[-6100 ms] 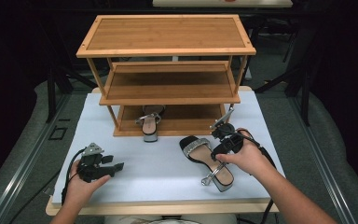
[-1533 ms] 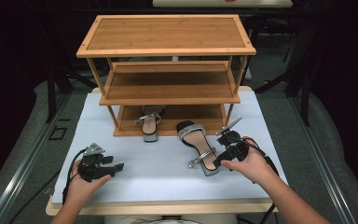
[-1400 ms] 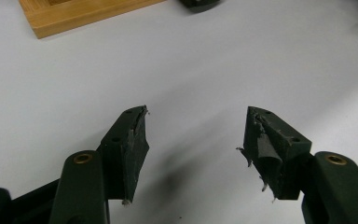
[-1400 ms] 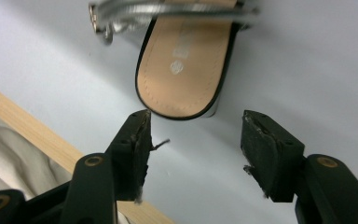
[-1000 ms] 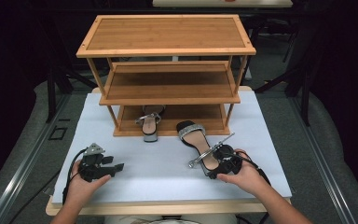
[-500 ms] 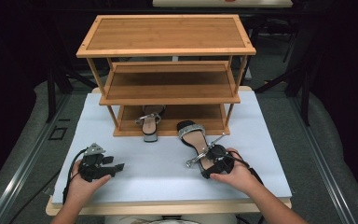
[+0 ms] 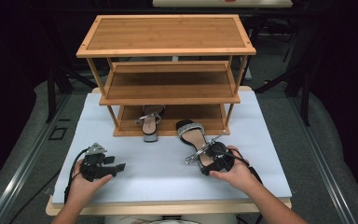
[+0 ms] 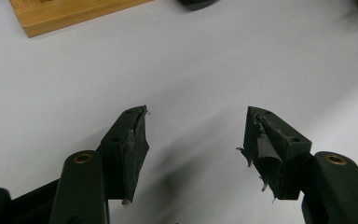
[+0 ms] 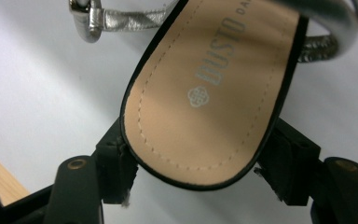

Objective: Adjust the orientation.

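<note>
Fig. legend, largest to smallest. Tabletop (image 7: 168,182): white sheet, carrying a three-tier bamboo rack (image 7: 168,60) at the far side. One sandal (image 7: 149,122) already sits on the rack's bottom shelf (image 7: 177,113), heel end jutting over the front edge.

Second sandal (image 7: 193,137) lies on the tabletop just in front of the rack's right half; toe band toward the rack, heel toward the person, long axis running roughly front-to-back w/ a slight lean. Silver ankle strap (image 9: 121,17) trails to one side.

Right gripper (image 7: 213,156): at the sandal's heel end, approaching along its long axis. In the right gripper view the jaws stand wide, one each side of the heel seat (image 9: 200,107), close in or touching at the edges; jaws have just been opening, w/ the heel between them, so judged as not clamped.

Left gripper (image 7: 103,164): resting on the tabletop well apart to the left, jaws wide, nothing between them (image 8: 193,144).

Key relation: right hand is much the nearer; the shelf slot beside sandal no. 1 lies straight ahead of the toe, so the likely move is close on heel, then push/lift fwd along the shoe's own axis.
</note>
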Available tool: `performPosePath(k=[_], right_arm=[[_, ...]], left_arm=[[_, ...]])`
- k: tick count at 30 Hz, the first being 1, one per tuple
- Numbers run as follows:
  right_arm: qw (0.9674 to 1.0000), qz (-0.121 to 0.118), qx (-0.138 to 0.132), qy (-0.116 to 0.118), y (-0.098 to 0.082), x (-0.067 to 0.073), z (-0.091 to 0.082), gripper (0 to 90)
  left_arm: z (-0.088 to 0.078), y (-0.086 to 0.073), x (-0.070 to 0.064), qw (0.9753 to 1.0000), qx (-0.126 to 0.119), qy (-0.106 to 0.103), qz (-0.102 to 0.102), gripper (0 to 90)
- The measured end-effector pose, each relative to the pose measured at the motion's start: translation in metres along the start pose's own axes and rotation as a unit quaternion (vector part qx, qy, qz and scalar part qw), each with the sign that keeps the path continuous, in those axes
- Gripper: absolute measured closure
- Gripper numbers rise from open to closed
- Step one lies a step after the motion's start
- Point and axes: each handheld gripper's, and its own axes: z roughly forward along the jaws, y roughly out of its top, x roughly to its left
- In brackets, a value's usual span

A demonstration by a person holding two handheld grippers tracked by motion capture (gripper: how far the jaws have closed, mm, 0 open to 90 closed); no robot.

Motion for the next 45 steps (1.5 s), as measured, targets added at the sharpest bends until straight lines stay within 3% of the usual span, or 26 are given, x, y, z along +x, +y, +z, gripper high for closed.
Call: performPosePath(k=[1, 8, 15, 18, 21, 23, 28, 32, 35, 45], right_arm=[[0.9999, 0.007, -0.006, 0.012, 0.002, -0.003, -0.001, 35.4], [0.9985, 0.049, -0.024, -0.001, 0.025, -0.01, 0.0, 38.4], [0.9939, 0.103, -0.035, 0.012, 0.05, -0.005, 0.012, 38.6], [0.994, 0.101, -0.04, -0.006, 0.056, 0.002, 0.018, 38.4], [0.9956, 0.088, -0.032, 0.002, 0.061, 0.008, 0.024, 37.4], [0.9964, 0.077, -0.034, -0.011, 0.063, 0.013, 0.028, 37.2], [0.9974, 0.064, -0.03, -0.015, 0.065, 0.021, 0.033, 37.2], [0.997, 0.071, -0.029, -0.012, 0.07, 0.02, 0.036, 37.1], [0.9959, 0.082, -0.038, 0.004, 0.074, 0.018, 0.036, 37.1], [0.9953, 0.087, -0.042, -0.013, 0.098, 0.021, 0.041, 36.5]], left_arm=[[0.0, 0.0, 0.0, 1.0, -0.001, 0.001, -0.001, 39.3], [0.003, 0.0, 0.002, 1.0, 0.002, 0.001, -0.001, 39.3], [0.005, 0.002, 0.002, 1.0, 0.005, -0.001, 0.003, 39.3], [0.005, 0.002, 0.003, 1.0, 0.005, 0.0, 0.0, 39.3], [0.005, 0.002, 0.003, 1.0, 0.006, 0.0, 0.004, 39.3], [0.004, 0.002, 0.003, 1.0, 0.004, 0.0, 0.003, 39.3], [0.004, 0.001, 0.004, 1.0, 0.006, 0.0, 0.001, 39.3], [0.005, 0.002, 0.003, 1.0, 0.005, 0.0, 0.003, 39.3], [0.006, 0.002, 0.003, 1.0, 0.005, -0.001, 0.003, 39.3], [0.006, 0.002, 0.004, 0.9999, 0.009, -0.002, 0.004, 39.3]])
